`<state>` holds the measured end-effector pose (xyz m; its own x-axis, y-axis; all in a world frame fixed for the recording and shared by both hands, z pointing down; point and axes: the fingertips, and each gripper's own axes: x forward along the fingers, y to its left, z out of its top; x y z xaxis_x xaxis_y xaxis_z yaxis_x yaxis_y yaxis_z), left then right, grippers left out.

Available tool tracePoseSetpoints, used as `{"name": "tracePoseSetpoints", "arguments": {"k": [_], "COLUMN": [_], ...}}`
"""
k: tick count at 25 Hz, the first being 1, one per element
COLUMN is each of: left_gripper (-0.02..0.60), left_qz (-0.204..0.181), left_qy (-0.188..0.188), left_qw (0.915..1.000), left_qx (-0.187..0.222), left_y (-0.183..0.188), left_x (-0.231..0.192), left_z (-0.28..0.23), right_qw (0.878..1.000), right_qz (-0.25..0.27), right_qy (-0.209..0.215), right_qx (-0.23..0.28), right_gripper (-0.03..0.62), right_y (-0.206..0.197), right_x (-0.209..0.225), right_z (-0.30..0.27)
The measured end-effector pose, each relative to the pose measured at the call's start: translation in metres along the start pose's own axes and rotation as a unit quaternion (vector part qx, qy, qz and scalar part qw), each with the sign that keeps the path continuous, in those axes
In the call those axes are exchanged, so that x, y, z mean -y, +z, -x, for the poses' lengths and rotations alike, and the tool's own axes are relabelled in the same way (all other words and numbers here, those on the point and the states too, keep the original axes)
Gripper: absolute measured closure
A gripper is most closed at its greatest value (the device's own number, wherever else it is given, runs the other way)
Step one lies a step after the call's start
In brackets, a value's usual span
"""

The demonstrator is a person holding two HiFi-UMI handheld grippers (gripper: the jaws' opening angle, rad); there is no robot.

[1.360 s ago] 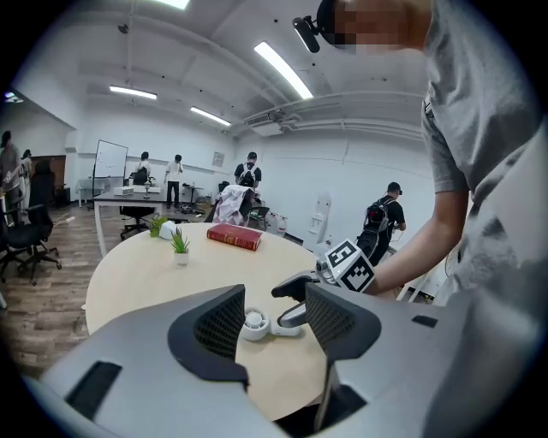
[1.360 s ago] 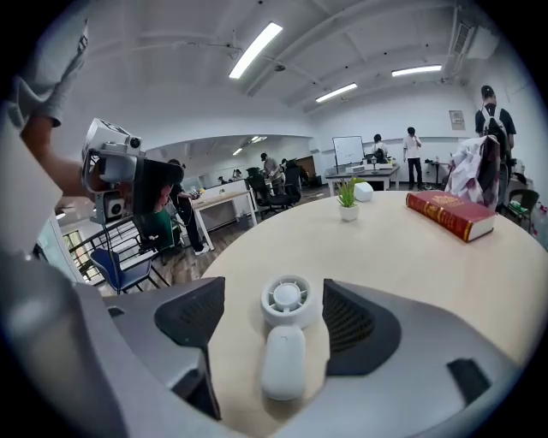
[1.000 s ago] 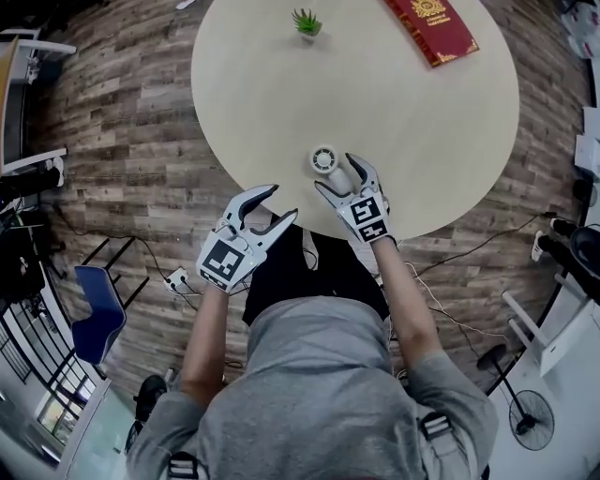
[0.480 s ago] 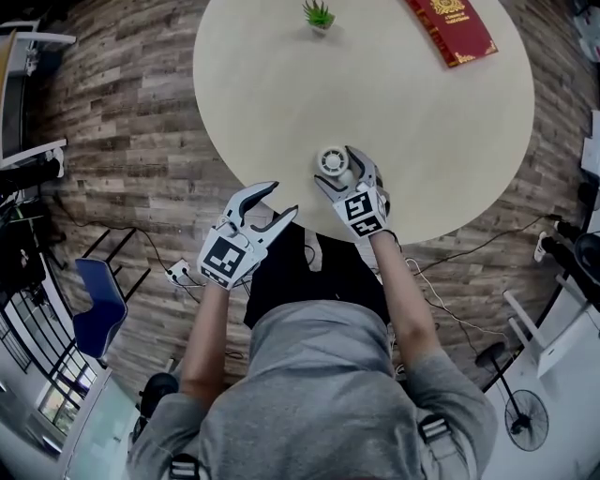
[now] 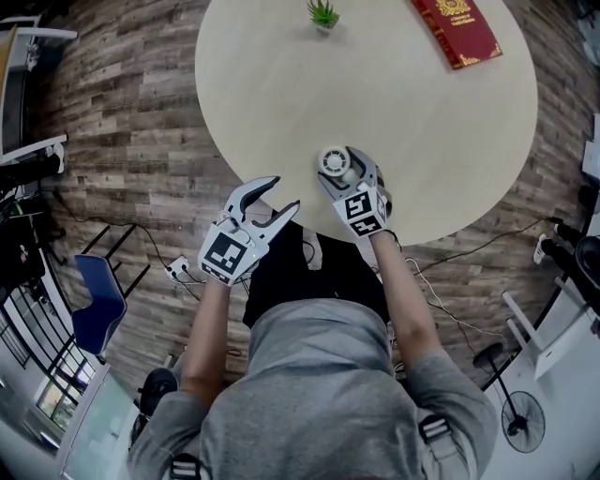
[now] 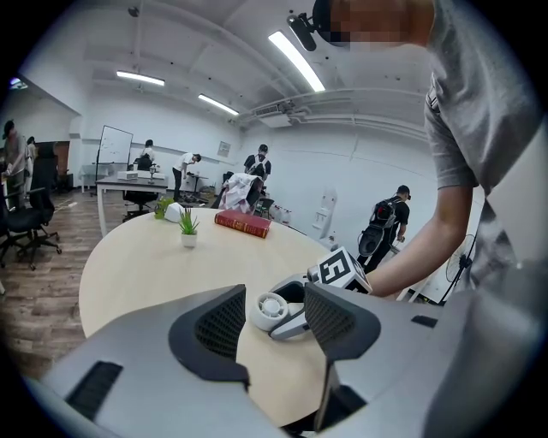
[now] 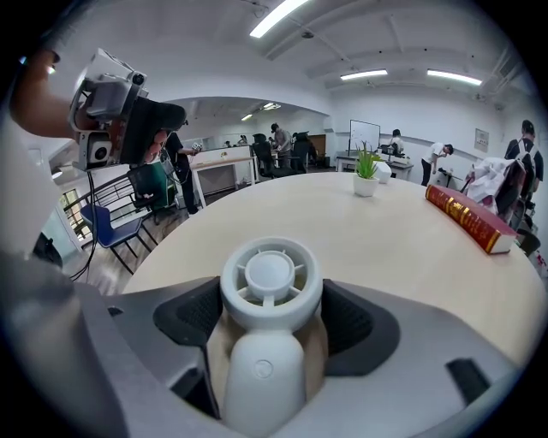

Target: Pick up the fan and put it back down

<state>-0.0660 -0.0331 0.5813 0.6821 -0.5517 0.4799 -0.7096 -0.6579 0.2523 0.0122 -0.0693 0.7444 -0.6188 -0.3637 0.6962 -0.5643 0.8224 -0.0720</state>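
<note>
Right claw (image 7: 272,316) closing round the fan (image 7: 271,278) at the surface's (image 7: 402,248) near edge; pads not yet clamped. Left claw (image 5: 281,197) released, empty, beside that edge.

The fan (image 5: 330,160) is plain white. It stands on a pale beige table (image 5: 272,94) with no pattern. At the table's far right edge lies a deep red book (image 5: 459,28) with gold ornament on its cover. At the far edge, a green plant (image 5: 323,12) grows from a small white pot. The left gripper (image 5: 282,193) has a pale grey shell, black textured pads and a cube of black-and-white square markers. The floor (image 5: 122,141) shows grey-brown wood planks. The chair (image 5: 98,305) is blue and the person's shirt (image 5: 309,394) is grey.
</note>
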Motion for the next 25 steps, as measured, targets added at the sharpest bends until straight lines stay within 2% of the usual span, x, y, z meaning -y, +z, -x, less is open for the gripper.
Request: {"name": "tracePoseSetpoints", "arguments": {"k": [8, 11, 14, 25], "left_gripper": [0.351, 0.351, 0.351, 0.351], "left_qz": [-0.006, 0.004, -0.012, -0.025], "left_qy": [0.006, 0.009, 0.009, 0.023], "left_qw": [1.0, 0.9999, 0.9999, 0.9993], "left_qx": [0.003, 0.002, 0.007, 0.014], "left_y": [0.011, 0.015, 0.017, 0.027], "left_x": [0.004, 0.008, 0.009, 0.016], "left_z": [0.007, 0.011, 0.012, 0.023], "right_qw": [1.0, 1.0, 1.0, 0.999], "right_qz": [0.001, 0.007, 0.014, 0.026], "right_qy": [0.0, 0.004, 0.007, 0.0], "right_qx": [-0.002, -0.004, -0.003, 0.038], "right_gripper": [0.227, 0.229, 0.23, 0.232], "right_y": [0.001, 0.0, 0.001, 0.036], "right_x": [0.0, -0.002, -0.002, 0.001], "right_z": [0.001, 0.002, 0.002, 0.013]}}
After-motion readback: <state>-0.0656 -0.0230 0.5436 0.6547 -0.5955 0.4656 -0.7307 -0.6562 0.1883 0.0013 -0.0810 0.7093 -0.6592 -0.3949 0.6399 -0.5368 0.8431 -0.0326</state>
